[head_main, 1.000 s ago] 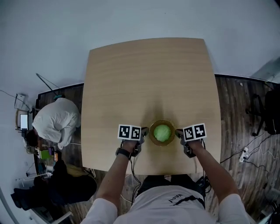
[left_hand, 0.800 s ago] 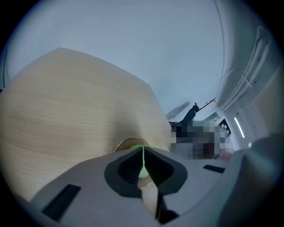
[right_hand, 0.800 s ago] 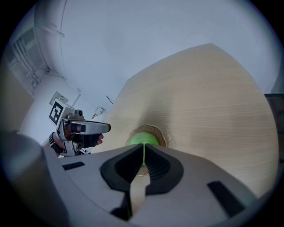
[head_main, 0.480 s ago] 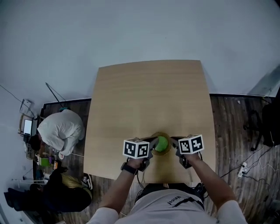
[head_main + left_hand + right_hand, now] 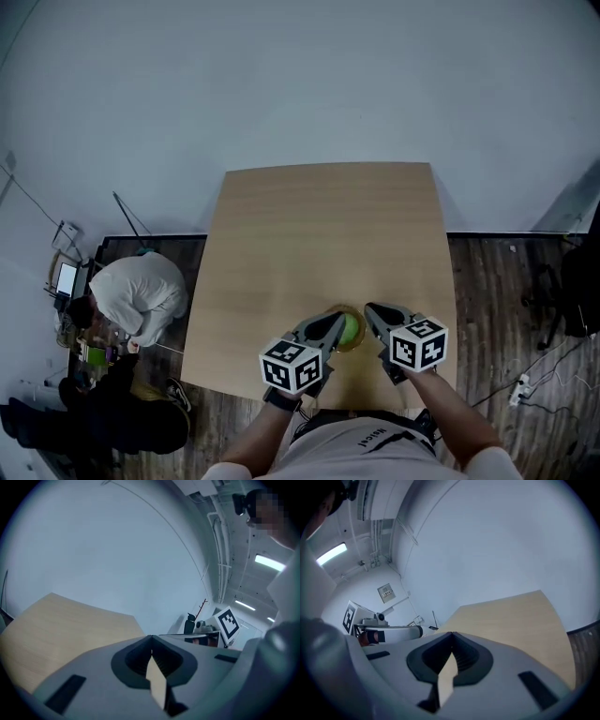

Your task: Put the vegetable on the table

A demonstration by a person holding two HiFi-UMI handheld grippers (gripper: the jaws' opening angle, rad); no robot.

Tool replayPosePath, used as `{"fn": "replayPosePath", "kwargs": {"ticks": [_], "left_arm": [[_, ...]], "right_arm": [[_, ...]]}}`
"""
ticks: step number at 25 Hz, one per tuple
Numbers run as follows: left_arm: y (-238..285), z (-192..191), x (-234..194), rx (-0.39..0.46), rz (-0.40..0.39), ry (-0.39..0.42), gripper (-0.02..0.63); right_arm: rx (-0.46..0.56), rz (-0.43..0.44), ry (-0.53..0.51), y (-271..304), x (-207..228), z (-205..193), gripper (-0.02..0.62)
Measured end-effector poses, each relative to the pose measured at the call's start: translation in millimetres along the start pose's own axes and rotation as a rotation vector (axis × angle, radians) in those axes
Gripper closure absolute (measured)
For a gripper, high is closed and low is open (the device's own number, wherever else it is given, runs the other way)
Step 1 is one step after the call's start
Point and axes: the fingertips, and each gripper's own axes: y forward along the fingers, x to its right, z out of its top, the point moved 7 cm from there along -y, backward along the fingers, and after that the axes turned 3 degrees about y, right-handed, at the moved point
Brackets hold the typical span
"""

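A round green vegetable (image 5: 351, 328) sits in a small brownish bowl (image 5: 359, 341) near the front edge of the light wood table (image 5: 319, 234). My left gripper (image 5: 337, 320) is raised over the bowl's left side and hides part of it. My right gripper (image 5: 369, 309) hovers just right of the bowl. In the left gripper view the left gripper (image 5: 151, 638) has its jaws together with nothing between them. The right gripper (image 5: 451, 634) looks the same in its own view. Both of those views look over the table at the wall, and neither shows the bowl.
A person in white (image 5: 141, 291) crouches on the floor left of the table among bags and small devices. A dark chair (image 5: 577, 272) and cables (image 5: 520, 375) are on the wood floor at the right. A pale wall rises behind the table.
Both grippers have risen from the table beside the bowl and tilted up toward the camera. The left one now overlaps the bowl's left side. The bowl and vegetable have stayed put.
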Motion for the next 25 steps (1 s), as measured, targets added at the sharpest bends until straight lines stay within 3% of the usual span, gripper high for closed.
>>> {"fn": "replayPosePath", "kwargs": {"ticks": [5, 10, 25], "left_arm": [[-12, 18, 18, 0.085, 0.009, 0.074, 0.592], [-19, 24, 26, 0.125, 0.016, 0.096, 0.592], [-17, 30, 27, 0.133, 0.042, 0.137, 0.592]], "right_arm": [[0.127, -0.019, -0.14, -19, -20, 27, 0.581], [0.173, -0.046, -0.213, -28, -30, 32, 0.583], [0.2, -0.047, -0.248, -28, -33, 37, 0.583]]}}
